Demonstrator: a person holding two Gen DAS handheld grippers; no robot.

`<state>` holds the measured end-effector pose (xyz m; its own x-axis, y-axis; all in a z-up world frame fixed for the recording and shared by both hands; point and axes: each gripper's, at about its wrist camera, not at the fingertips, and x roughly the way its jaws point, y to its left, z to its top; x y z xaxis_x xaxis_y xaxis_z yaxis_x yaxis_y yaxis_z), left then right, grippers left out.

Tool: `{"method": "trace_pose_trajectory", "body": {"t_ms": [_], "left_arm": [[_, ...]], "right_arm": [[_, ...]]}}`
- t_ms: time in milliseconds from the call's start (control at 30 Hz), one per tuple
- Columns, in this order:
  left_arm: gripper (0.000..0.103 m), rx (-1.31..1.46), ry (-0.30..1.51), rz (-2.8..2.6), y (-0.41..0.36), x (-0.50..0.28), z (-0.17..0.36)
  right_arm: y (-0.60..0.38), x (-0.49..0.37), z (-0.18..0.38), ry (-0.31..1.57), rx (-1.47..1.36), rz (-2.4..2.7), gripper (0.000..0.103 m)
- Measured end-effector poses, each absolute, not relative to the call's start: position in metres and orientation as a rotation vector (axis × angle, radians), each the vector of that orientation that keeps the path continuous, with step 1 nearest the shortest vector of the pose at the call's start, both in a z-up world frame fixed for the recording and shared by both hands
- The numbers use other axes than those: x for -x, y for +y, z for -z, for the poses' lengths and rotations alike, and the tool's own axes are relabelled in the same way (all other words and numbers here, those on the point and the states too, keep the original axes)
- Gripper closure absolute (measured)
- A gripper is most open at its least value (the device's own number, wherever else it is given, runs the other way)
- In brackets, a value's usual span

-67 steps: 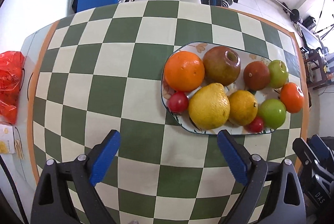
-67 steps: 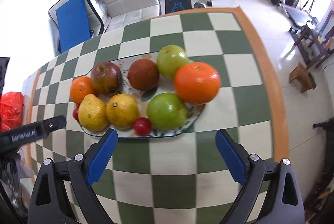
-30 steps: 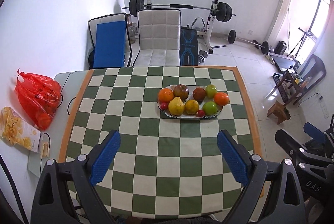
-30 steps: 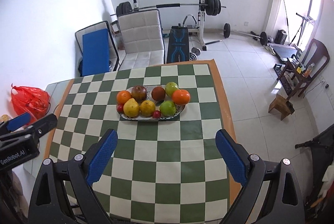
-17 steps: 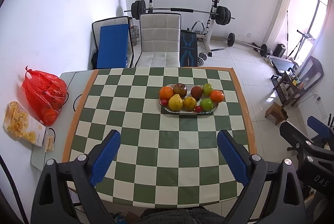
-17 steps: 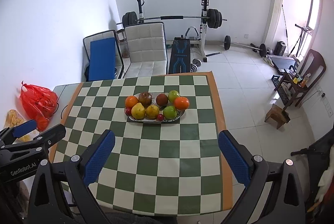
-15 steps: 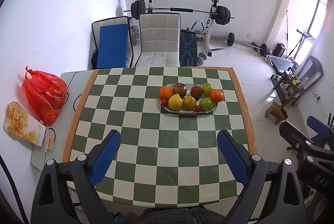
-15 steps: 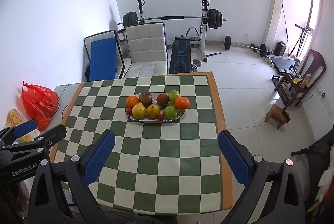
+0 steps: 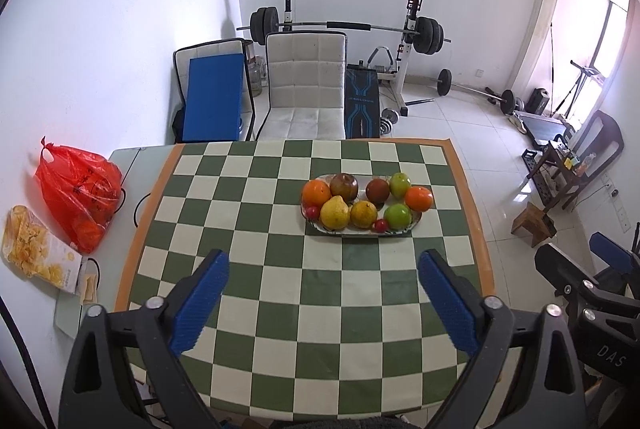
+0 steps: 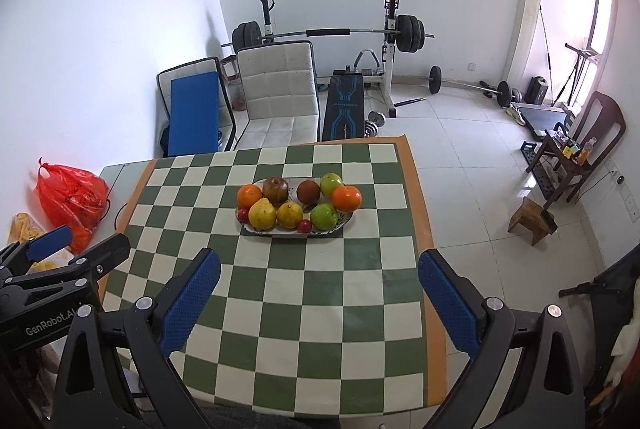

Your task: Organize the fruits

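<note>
An oval patterned plate [image 9: 416, 220] [image 10: 347, 220] sits on the far half of the green and white checkered table [image 9: 280, 293] [image 10: 320, 293]. It holds several fruits: oranges [image 9: 316, 192] [image 10: 346, 198], green apples [image 9: 397, 215] [image 10: 324, 215], a yellow pear [image 9: 335, 212] [image 10: 262, 213], dark red apples [image 9: 344, 186] and small red fruits [image 9: 380, 225]. My left gripper [image 9: 323, 295] is open and empty, high above the near table edge. My right gripper [image 10: 318, 295] is open and empty, likewise far back from the plate.
A red plastic bag [image 9: 78, 189] [image 10: 72, 203] and a snack box [image 9: 36, 253] lie on a grey side surface left of the table. White chairs [image 9: 304, 85], a blue pad [image 9: 212, 101] and a barbell rack [image 9: 344, 29] stand behind. A wooden stool [image 10: 530, 219] stands right.
Both grippers have pulled far back and up from the plate, from close above the fruit to a view of the whole room. Over the last half second they barely moved. Jaws stayed open.
</note>
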<state>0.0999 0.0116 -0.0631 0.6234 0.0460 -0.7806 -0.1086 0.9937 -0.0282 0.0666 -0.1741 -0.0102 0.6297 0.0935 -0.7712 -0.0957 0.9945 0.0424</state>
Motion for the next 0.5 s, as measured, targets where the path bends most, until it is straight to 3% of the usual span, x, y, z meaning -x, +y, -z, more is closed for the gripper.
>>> {"method": "trace_pose_trajectory", "body": {"t_ms": [500], "left_arm": [[0.001, 0.052, 0.921, -0.135, 0.019, -0.157, 0.098]], "right_arm": [[-0.190, -0.153, 0.069, 0.915, -0.003, -0.038, 0.002]]}}
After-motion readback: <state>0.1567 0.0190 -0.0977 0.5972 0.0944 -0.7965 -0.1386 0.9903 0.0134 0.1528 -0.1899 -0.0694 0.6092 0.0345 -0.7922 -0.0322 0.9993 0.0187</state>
